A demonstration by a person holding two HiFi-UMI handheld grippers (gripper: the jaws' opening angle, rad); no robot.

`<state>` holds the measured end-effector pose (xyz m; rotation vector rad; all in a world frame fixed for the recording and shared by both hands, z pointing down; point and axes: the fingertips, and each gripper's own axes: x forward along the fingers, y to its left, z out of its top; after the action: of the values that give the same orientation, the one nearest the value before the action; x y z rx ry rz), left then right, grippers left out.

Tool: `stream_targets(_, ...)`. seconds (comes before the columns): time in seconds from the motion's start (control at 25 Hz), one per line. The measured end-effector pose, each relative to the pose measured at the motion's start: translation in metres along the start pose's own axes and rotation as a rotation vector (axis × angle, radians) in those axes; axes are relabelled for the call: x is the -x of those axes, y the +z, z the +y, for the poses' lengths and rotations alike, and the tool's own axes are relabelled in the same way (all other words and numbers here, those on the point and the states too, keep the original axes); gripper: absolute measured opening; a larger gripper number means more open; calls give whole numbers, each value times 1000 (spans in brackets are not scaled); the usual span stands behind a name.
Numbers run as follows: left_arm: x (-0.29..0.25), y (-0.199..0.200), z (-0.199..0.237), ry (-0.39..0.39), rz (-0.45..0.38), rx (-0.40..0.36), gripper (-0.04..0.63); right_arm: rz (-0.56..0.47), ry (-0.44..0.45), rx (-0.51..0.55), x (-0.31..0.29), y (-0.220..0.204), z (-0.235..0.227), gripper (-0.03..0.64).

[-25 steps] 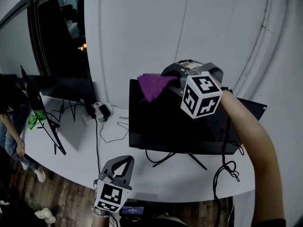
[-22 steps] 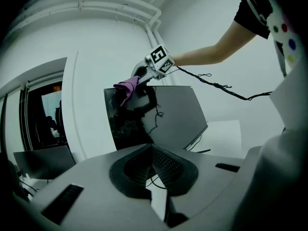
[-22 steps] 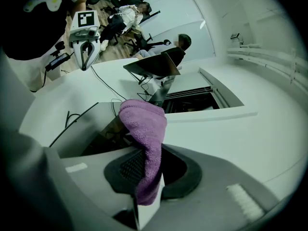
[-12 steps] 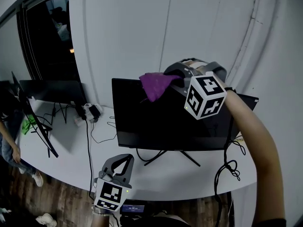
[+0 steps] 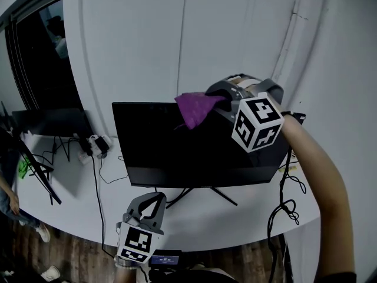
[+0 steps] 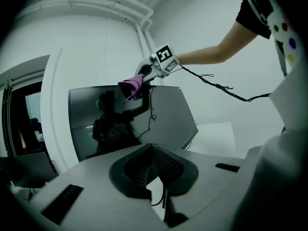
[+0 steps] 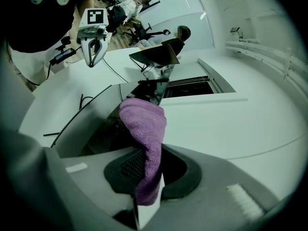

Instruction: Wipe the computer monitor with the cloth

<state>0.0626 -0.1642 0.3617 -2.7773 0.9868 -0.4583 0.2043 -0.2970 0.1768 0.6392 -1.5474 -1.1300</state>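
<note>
The black monitor stands on a white desk, its screen dark. A purple cloth hangs against the screen's top edge, near the middle. My right gripper is shut on the cloth, reaching in from the right. In the right gripper view the cloth bulges out from between the jaws over the monitor. My left gripper hangs low in front of the desk, shut and holding nothing. The left gripper view shows the monitor, the cloth and the right gripper above it.
A second dark monitor stands at the far left, with a power strip and cables beside it. A black cable loops down at the desk's right end. The white wall is close behind the monitor. A person stands at the left edge.
The cloth and right gripper have slid rightwards along the monitor's top edge, from its left corner to near the middle. The left gripper has stayed put.
</note>
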Motion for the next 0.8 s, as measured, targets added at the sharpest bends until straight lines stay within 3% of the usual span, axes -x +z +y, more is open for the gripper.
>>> stream_targets(0.8, -67, 16, -56, -125, -19, -28, 6, 167, 0, -75, 63, -117, 43, 67)
